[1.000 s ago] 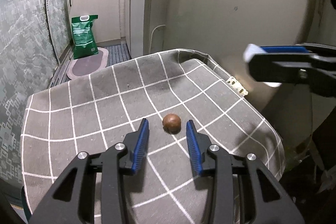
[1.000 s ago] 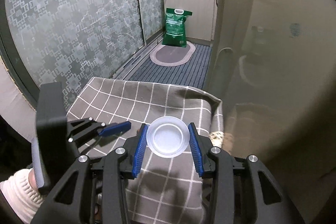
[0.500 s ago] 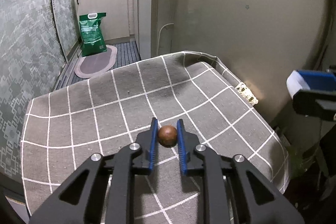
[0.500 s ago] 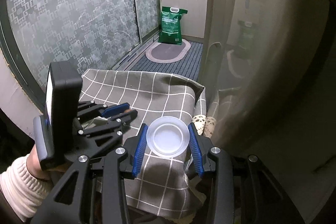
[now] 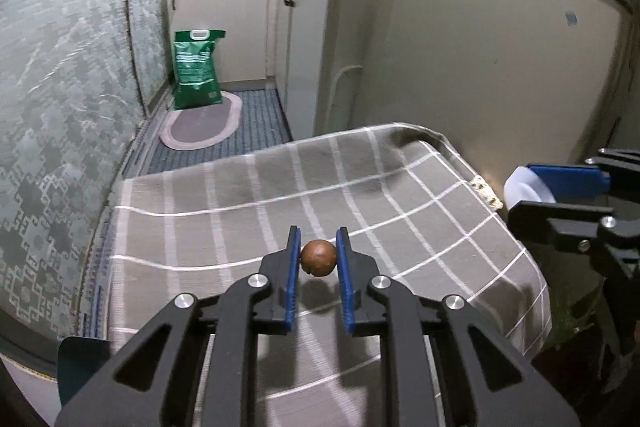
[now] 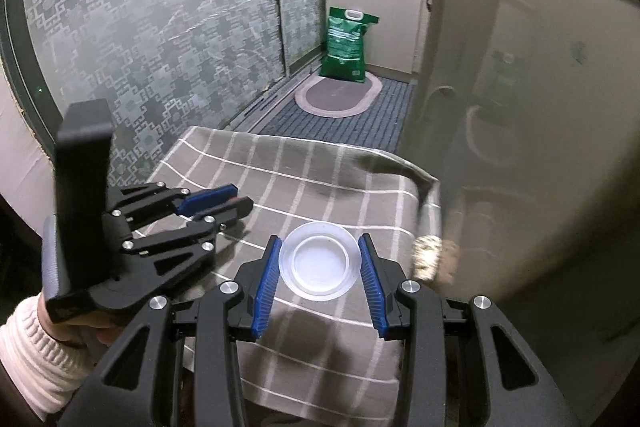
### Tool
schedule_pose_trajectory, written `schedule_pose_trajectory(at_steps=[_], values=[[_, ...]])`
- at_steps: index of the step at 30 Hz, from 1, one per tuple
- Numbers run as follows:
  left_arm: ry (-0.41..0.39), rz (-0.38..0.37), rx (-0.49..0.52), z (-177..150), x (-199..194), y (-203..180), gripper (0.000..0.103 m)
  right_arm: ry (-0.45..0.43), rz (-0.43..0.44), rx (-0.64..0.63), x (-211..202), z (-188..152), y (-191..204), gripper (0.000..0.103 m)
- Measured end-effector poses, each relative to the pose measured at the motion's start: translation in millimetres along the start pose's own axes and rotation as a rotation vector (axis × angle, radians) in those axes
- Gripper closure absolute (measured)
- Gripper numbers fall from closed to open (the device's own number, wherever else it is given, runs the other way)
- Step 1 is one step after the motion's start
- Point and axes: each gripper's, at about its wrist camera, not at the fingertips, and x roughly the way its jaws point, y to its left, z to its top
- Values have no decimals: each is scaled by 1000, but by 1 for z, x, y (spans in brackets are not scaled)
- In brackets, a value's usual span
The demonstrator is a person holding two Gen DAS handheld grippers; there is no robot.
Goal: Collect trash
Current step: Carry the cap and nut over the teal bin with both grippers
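My left gripper [image 5: 318, 259] is shut on a small brown round nut [image 5: 318, 258] and holds it just above the grey checked tablecloth [image 5: 248, 195], casting a shadow below. My right gripper [image 6: 319, 265] is shut on a clear plastic lid [image 6: 319, 264], held over the cloth's right edge. The right gripper with the lid [image 5: 526, 187] shows at the right of the left wrist view. The left gripper [image 6: 236, 201] shows at the left of the right wrist view.
A beige refrigerator [image 5: 480, 59] stands right behind the table. A patterned glass sliding door [image 6: 140, 27] runs along the left. A green bag [image 5: 197, 69] and an oval mat [image 5: 200, 123] lie on the kitchen floor beyond, by white cabinets [image 5: 224, 27].
My left gripper closed on the nut and lifted it off the cloth. My right gripper kept the lid and drifted to the table's right edge.
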Motion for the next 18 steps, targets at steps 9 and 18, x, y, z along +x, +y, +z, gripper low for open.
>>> schedule_pose_trajectory(at_steps=[9,18], values=[[-30,51,-48,-3,-35,54,84,10,44,-76,17,25,55,64],[-43,96,-69,-15,-66,97,84,24,87,-130,35,40,104,64]])
